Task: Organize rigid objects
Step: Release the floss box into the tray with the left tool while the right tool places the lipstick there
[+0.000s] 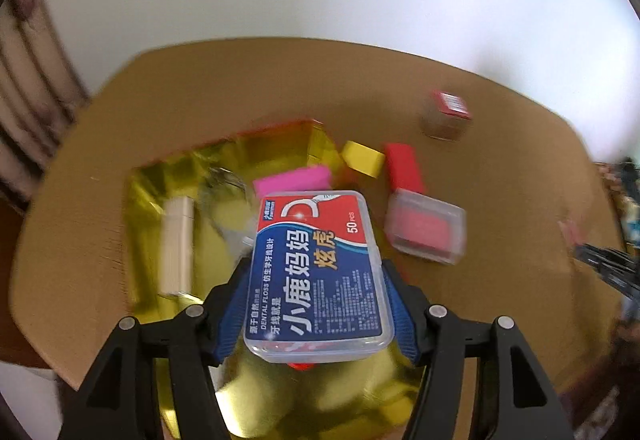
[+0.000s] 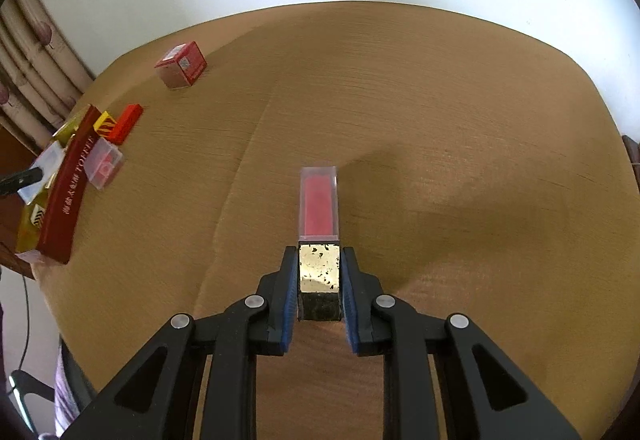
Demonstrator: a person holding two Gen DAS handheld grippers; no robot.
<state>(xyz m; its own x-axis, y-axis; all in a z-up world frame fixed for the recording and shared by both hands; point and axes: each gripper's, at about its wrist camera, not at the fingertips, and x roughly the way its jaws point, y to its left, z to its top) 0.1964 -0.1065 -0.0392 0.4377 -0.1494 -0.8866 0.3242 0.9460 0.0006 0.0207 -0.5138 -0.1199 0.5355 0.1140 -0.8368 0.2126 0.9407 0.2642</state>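
My left gripper (image 1: 316,268) is shut on a clear dental floss box (image 1: 320,264) with a blue and red label, its blue pads pressing the box's long sides. The box hangs over an open tray lined with gold foil (image 1: 180,175). In that tray lie a pink block (image 1: 292,179) and a beige block (image 1: 178,244). My right gripper (image 2: 319,256) is shut on a slim square stick (image 2: 319,272) with a gold base and a clear cap over a red core (image 2: 318,203). The stick points away from me, just above the wooden table (image 2: 440,99).
Beside the tray lie a yellow block (image 1: 364,157), a red block (image 1: 404,167) and a clear case with red contents (image 1: 424,228). A red-topped cube (image 1: 448,115) stands farther back. The tray's red outer wall (image 2: 64,199) sits at the table's left edge.
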